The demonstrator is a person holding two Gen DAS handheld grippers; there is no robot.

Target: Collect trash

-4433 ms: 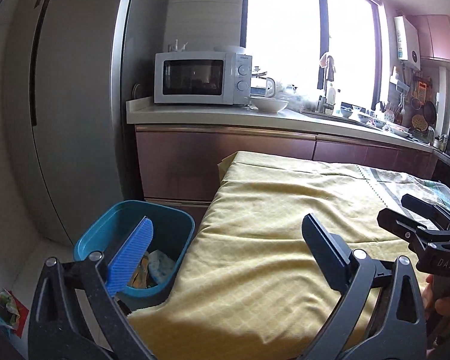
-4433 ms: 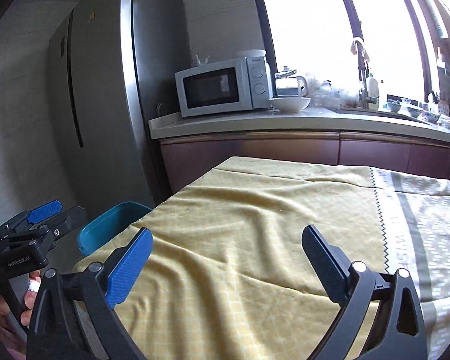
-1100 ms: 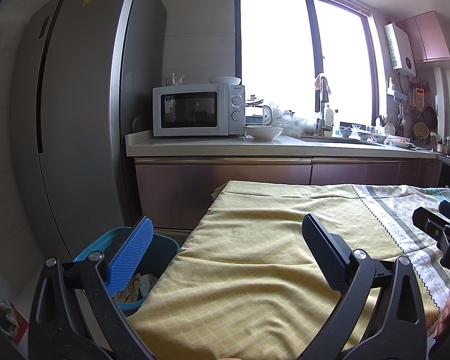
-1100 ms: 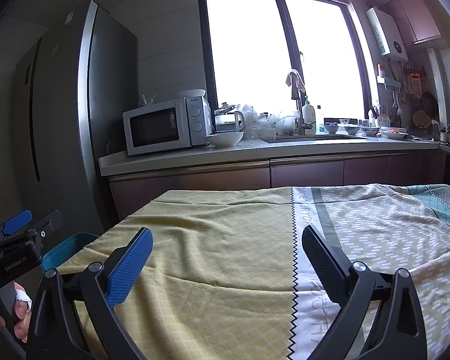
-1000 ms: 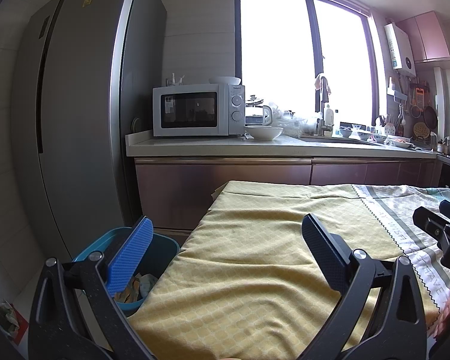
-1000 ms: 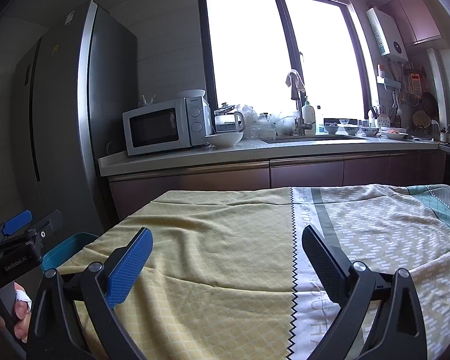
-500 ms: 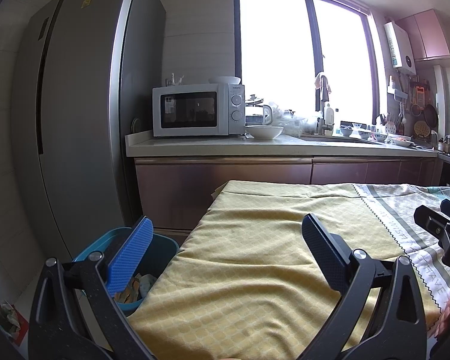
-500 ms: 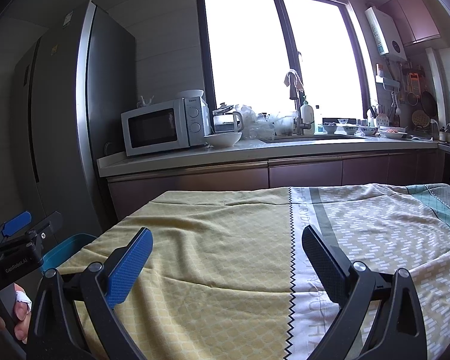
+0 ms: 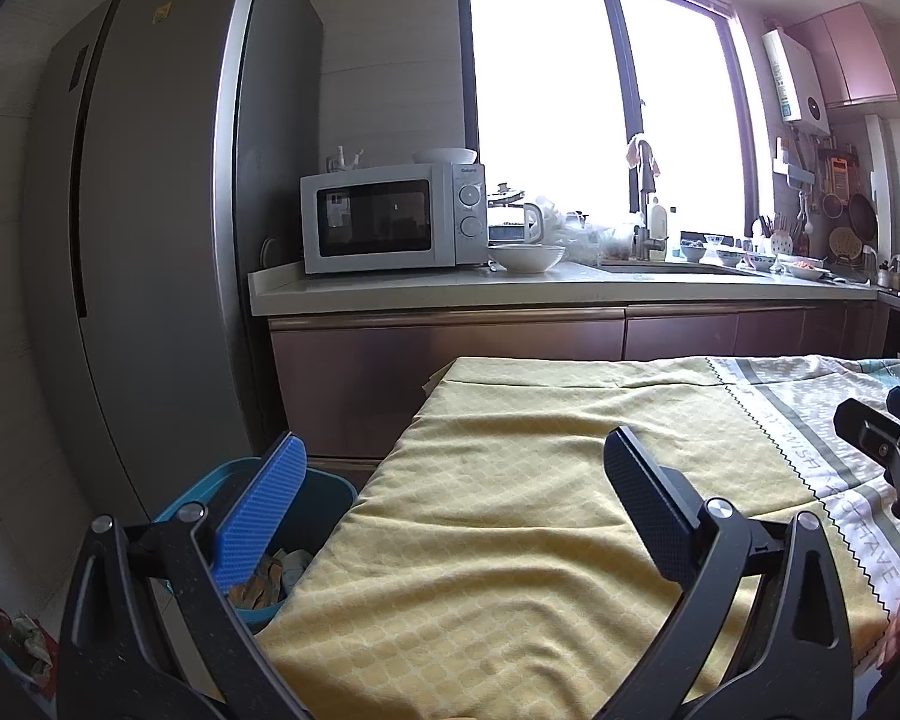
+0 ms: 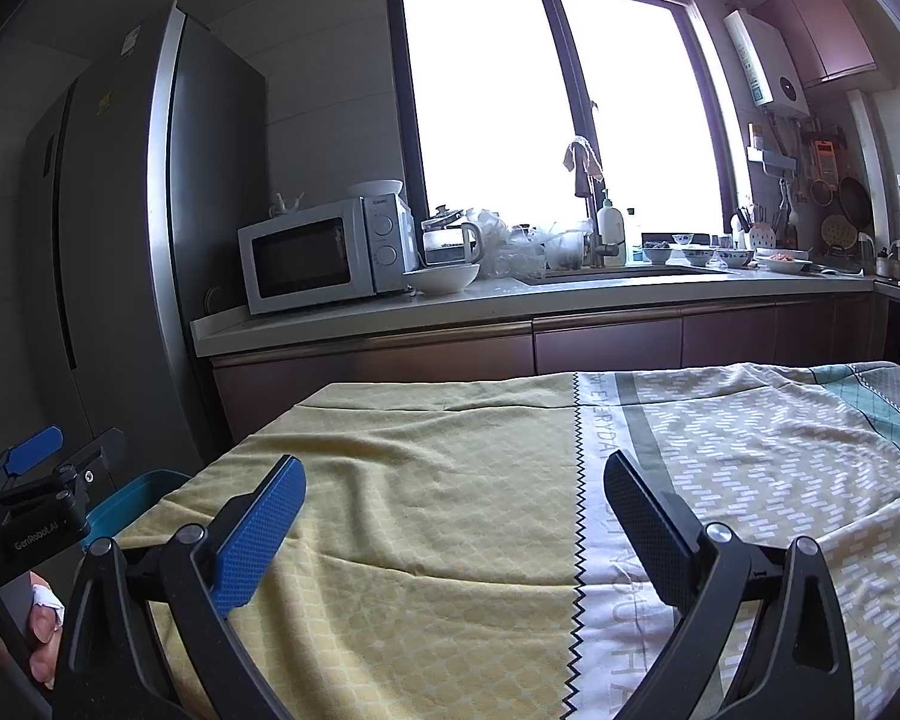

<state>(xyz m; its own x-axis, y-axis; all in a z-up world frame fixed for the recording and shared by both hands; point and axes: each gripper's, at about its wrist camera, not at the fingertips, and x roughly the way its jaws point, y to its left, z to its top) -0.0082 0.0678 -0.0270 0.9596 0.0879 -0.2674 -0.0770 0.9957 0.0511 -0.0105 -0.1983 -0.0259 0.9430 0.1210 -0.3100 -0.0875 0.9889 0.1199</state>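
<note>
A teal trash bin (image 9: 324, 495) stands on the floor at the table's left end, with crumpled paper and wrappers (image 9: 267, 579) inside; its rim also shows in the right wrist view (image 10: 132, 498). My left gripper (image 9: 450, 492) is open and empty, held above the table's left part beside the bin. My right gripper (image 10: 453, 504) is open and empty over the middle of the table. Each gripper shows at the edge of the other's view, the right one (image 9: 888, 438) and the left one (image 10: 48, 468). No loose trash shows on the cloth.
The table wears a yellow and patterned cloth (image 9: 540, 480). Behind it runs a counter (image 9: 540, 291) with a microwave (image 9: 390, 216), a bowl, a kettle and a sink. A tall fridge (image 9: 150, 240) stands at left. A red item (image 9: 12, 630) lies on the floor.
Since 4.4 s ago both grippers have tilted up and drawn back from the bin and table. Over the last second nothing has visibly moved.
</note>
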